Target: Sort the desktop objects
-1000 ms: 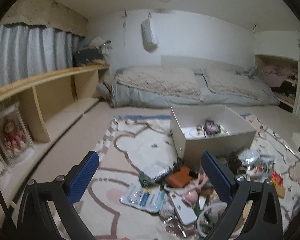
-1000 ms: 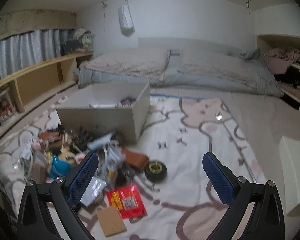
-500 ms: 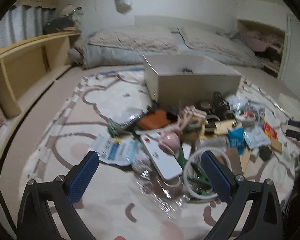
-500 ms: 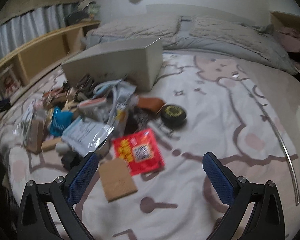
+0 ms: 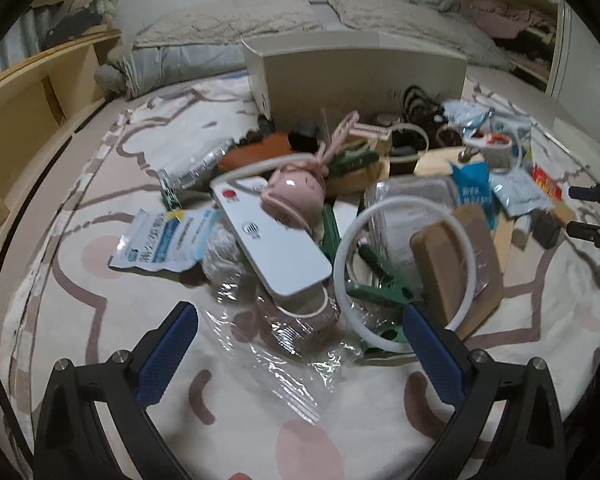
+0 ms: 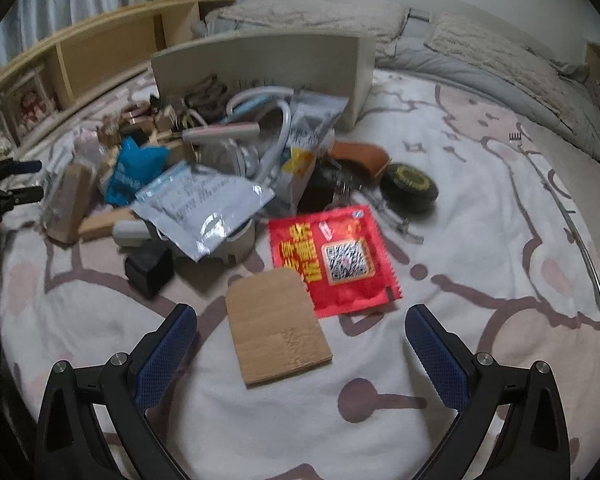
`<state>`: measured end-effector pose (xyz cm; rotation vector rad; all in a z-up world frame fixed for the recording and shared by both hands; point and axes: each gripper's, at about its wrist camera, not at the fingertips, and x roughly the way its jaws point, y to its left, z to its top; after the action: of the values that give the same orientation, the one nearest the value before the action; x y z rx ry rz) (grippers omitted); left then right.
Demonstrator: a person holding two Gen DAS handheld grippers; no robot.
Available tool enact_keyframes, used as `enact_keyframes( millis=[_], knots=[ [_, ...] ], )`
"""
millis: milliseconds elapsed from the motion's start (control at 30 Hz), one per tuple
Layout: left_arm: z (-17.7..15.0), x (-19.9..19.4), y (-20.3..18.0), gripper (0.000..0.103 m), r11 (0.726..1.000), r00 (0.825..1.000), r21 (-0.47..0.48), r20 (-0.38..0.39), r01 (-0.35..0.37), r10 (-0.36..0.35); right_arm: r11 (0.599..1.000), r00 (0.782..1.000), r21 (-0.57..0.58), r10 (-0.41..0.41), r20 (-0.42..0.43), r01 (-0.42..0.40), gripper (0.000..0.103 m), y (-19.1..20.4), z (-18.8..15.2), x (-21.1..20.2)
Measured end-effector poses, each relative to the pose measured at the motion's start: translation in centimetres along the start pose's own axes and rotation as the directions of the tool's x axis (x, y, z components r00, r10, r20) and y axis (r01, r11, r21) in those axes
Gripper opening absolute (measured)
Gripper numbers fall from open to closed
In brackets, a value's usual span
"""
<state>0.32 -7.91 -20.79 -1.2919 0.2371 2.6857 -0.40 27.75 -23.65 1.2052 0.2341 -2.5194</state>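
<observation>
Both tools gape wide and hold nothing. The left tool (image 5: 296, 348) hangs above crumpled clear wrap (image 5: 288, 344) at lower centre. The right tool (image 6: 300, 344) frames a tan card (image 6: 278, 326) touching a red packet (image 6: 334, 258) mid-frame, below the beige box (image 6: 260, 60).

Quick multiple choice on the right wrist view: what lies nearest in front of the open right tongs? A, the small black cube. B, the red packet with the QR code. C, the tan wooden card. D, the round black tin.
C: the tan wooden card lies just ahead of the right tongs, closer than the red packet behind it.
</observation>
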Motion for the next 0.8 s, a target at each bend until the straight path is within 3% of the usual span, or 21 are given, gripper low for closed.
enact_keyframes(
  millis=[200,500,700,800],
  knots=[
    [-1.0,0.6,-0.1,0.103,0.999,0.998,0.033,-0.046,-0.030,0.031,1.000,1.000,0.001,-0.012,-0.020,0.012,0.103,0.1,-0.7,0.8],
    [-1.6,0.4,1.5,0.103,0.997,0.995,0.004,-0.066,-0.072,0.072,0.999,0.999,0.010,-0.033,-0.023,0.033,0.103,0.3,-0.9,1.0],
    [-1.7,0.4,0.3,0.103,0.993,0.993,0.083,-0.071,-0.087,0.093,0.999,0.999,0.024,-0.022,-0.030,0.023,0.103,0.1,-0.9,1.2],
    [-1.9,0.0,0.9,0.103,0.993,0.992,0.074,-0.074,-0.094,0.100,0.999,0.999,0.028,-0.017,-0.028,0.018,0.103,0.1,-1.0,1.2]
  ],
)
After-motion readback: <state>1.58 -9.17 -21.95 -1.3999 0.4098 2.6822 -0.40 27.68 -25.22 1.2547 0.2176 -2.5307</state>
